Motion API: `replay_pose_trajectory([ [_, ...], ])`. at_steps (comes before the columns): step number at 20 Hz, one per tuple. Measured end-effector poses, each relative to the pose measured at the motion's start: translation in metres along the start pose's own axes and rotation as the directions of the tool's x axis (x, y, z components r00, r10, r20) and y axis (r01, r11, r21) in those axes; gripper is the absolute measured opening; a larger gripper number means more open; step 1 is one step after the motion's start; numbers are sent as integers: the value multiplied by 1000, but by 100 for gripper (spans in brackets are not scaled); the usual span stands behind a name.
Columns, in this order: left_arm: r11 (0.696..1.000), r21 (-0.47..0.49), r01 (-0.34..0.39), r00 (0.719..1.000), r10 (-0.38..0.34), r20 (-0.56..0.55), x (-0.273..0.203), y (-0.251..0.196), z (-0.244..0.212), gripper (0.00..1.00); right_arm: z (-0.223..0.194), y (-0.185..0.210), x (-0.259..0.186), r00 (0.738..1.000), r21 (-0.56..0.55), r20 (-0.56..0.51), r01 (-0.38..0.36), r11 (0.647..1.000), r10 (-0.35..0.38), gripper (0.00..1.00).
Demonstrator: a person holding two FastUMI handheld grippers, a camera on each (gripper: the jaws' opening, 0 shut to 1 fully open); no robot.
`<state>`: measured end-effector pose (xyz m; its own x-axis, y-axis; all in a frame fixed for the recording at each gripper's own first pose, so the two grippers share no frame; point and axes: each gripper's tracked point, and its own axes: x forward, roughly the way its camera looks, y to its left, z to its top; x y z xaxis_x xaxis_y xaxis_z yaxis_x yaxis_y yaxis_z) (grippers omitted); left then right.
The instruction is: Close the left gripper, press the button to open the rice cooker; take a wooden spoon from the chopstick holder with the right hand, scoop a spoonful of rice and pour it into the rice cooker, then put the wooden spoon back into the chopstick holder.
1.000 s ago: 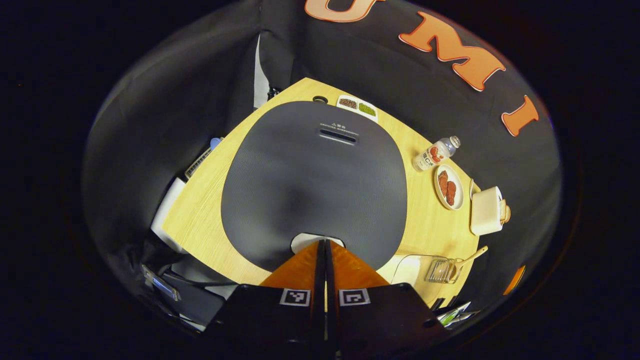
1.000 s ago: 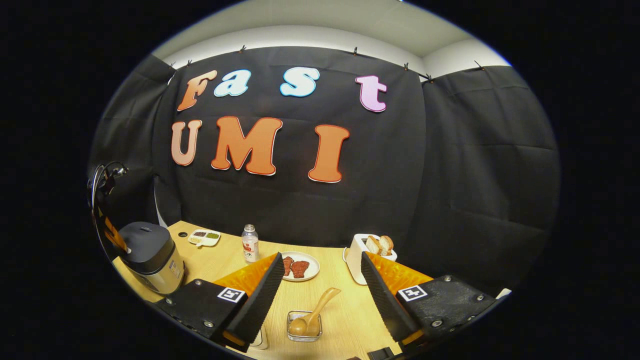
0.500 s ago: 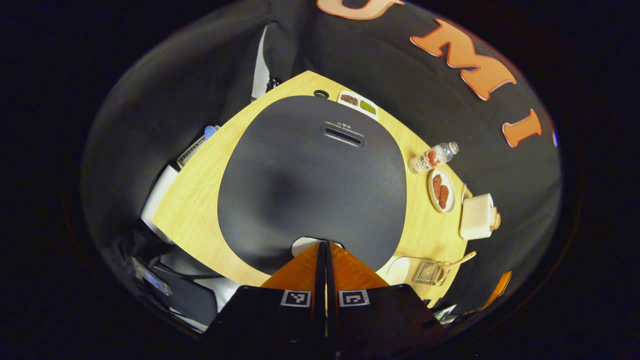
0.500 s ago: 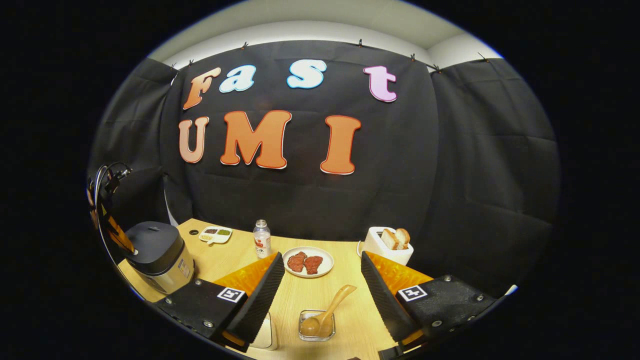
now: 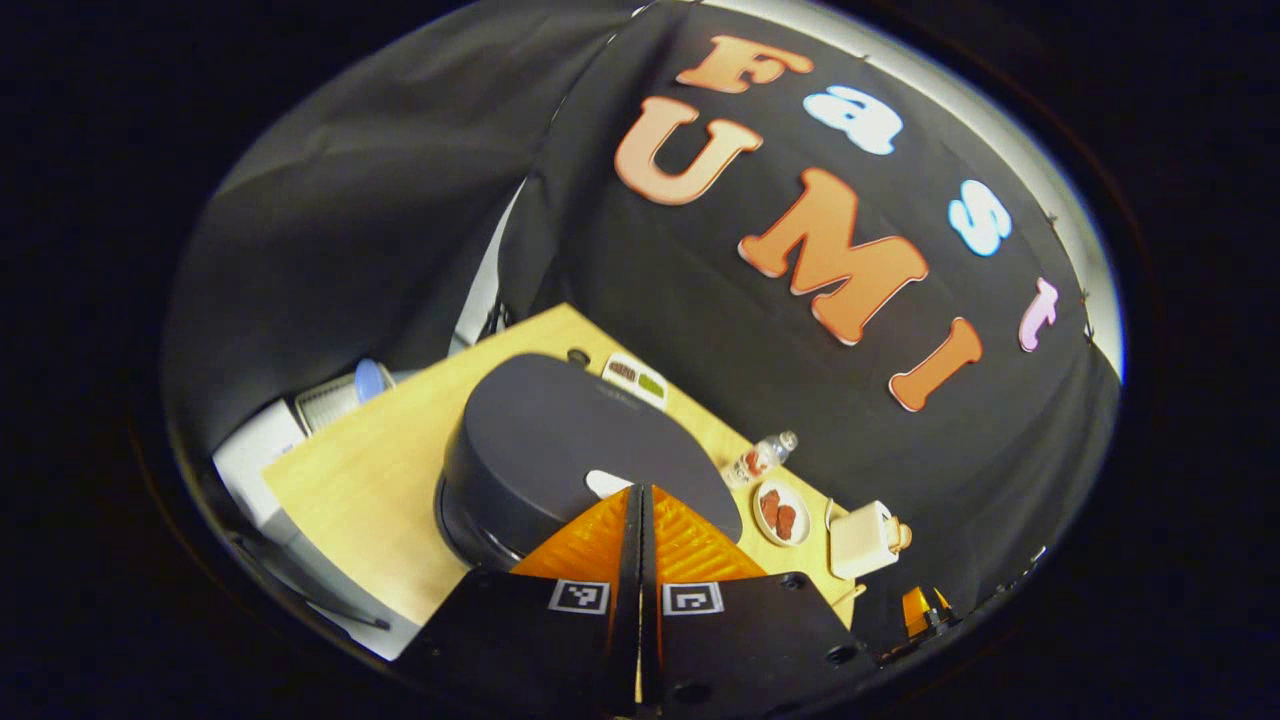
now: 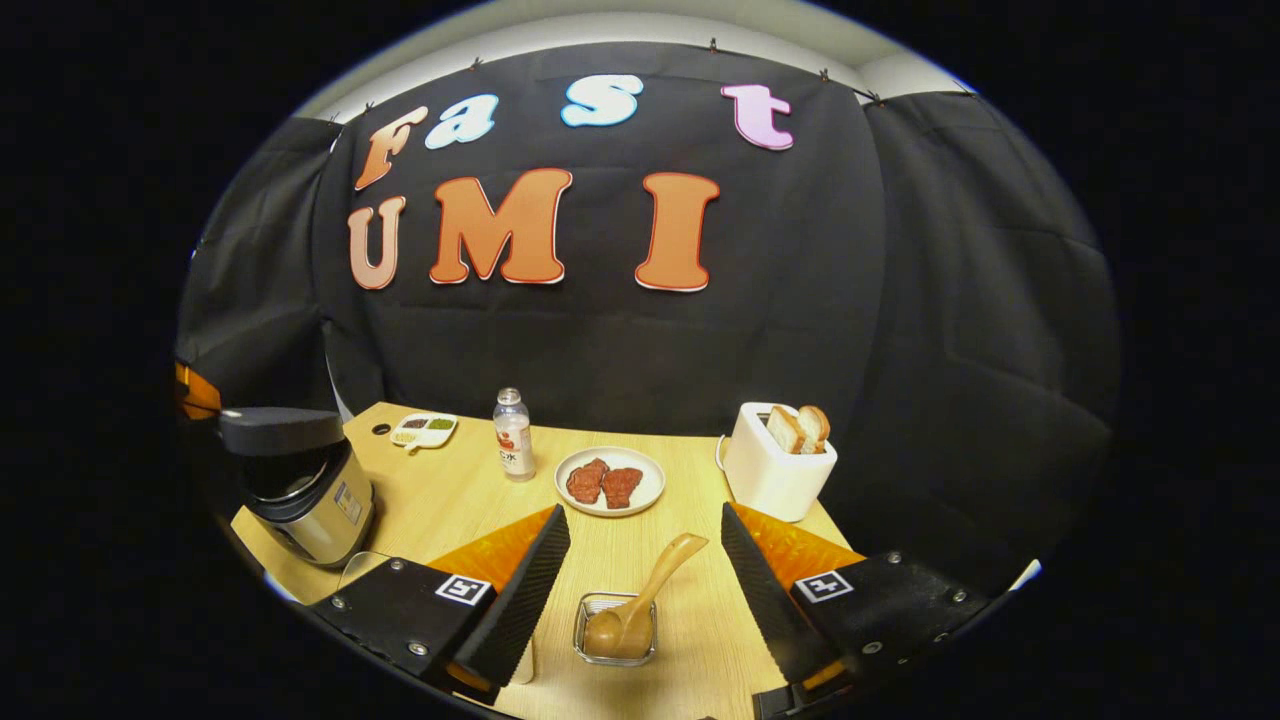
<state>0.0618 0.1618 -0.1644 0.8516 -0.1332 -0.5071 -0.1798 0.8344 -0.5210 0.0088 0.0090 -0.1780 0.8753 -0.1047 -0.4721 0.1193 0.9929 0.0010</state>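
Observation:
The rice cooker (image 6: 305, 490) stands at the table's left end, its dark lid (image 6: 268, 430) lifted partway above the pot. In the left gripper view the lid (image 5: 545, 440) lies just ahead of my left gripper (image 5: 640, 492), which is shut with nothing between its fingers; the white button (image 5: 606, 483) sits beside the fingertips. A wooden spoon (image 6: 650, 590) leans in a small clear holder (image 6: 615, 630) at the table's front. My right gripper (image 6: 645, 518) hangs open above the spoon, apart from it. A clear container (image 6: 358, 568) peeks out behind one of its fingers.
On the wooden table (image 6: 470, 500) stand a small bottle (image 6: 513, 435), a plate of meat pieces (image 6: 610, 482), a white toaster (image 6: 775, 470) holding bread and a little divided dish (image 6: 424, 428). Black cloth walls close the back and sides.
The cooker lid has sprung up from flat to partly raised. My left gripper has lifted and tilted back off the lid, still shut. The right gripper stayed open over the spoon.

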Motion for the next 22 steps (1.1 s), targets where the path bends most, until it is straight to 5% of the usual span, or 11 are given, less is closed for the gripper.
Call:
replay_pose_trajectory([
  [3, 989, 109, -100, 989, 88, 116, -27, 3, 14, 8, -21, -8, 14, 997, 50, -77, -16, 999, 20, 94],
  [10, 943, 281, -176, 962, 105, 252, -65, -27, -5, 9, -66, -25, 54, 969, 195, -238, -13, 981, 60, 93],
  [15, 887, 386, -254, 944, 141, 299, -83, -38, -19, 83, -98, -25, 83, 932, 274, -341, -27, 961, 123, 89],
  [22, 845, 419, -332, 923, 200, 328, -101, -41, -40, 85, -126, -15, 116, 863, 341, -465, -28, 940, 195, 69],
])
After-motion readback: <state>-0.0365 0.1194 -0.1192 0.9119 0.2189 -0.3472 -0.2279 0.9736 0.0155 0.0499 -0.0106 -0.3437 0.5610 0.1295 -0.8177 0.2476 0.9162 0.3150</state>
